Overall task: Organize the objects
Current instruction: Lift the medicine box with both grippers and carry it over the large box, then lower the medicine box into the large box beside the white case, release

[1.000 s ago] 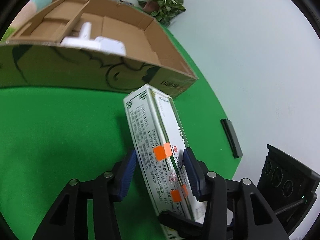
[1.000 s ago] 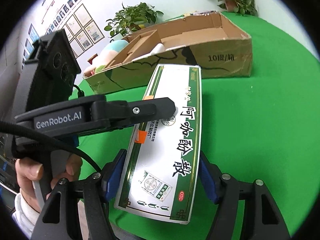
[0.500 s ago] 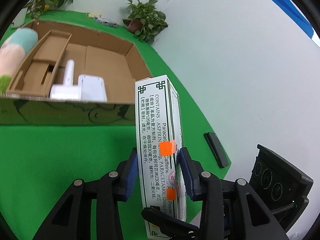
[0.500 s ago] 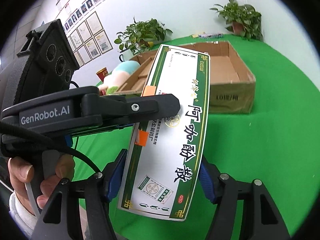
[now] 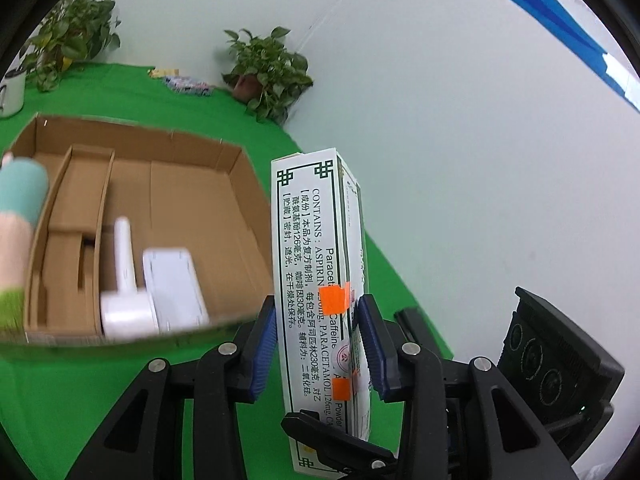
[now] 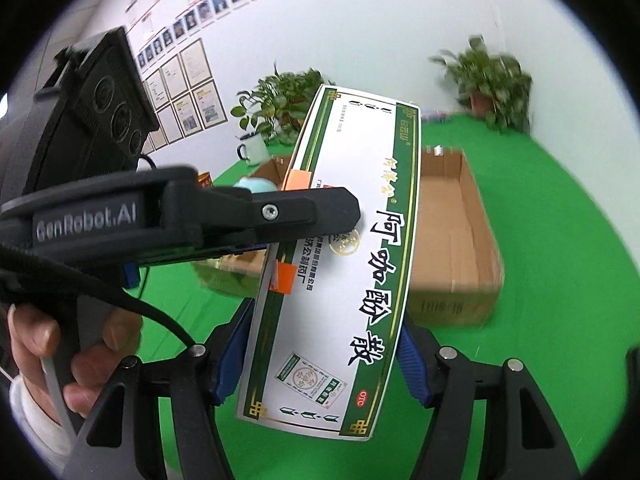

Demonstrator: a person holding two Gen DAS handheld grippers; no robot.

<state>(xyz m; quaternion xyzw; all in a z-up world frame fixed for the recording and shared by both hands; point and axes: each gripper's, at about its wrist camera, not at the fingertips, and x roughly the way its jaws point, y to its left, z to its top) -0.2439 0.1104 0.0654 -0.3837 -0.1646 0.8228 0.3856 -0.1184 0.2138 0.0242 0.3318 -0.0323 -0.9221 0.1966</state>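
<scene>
A long white and green medicine box (image 5: 316, 280) is held in the air by both grippers. My left gripper (image 5: 320, 344) is shut on its narrow sides near the orange stickers. My right gripper (image 6: 320, 356) is shut on its wide face edges near the lower end; the box (image 6: 352, 264) fills the middle of the right wrist view, with the left gripper's finger (image 6: 280, 216) across it. The open cardboard box (image 5: 168, 208) lies below and to the left, holding a white device (image 5: 152, 288). It also shows in the right wrist view (image 6: 452, 240).
A plush toy (image 5: 16, 232) leans on the cardboard box's left side. Potted plants (image 5: 268, 72) and a white mug (image 5: 12, 92) stand at the far table edge by the wall. A green cloth (image 5: 80, 384) covers the table. A small black bar (image 5: 408, 320) lies at right.
Both grippers have lifted the medicine box higher and tilted it more upright. The cardboard box now sits lower in both views, with more of its inside showing.
</scene>
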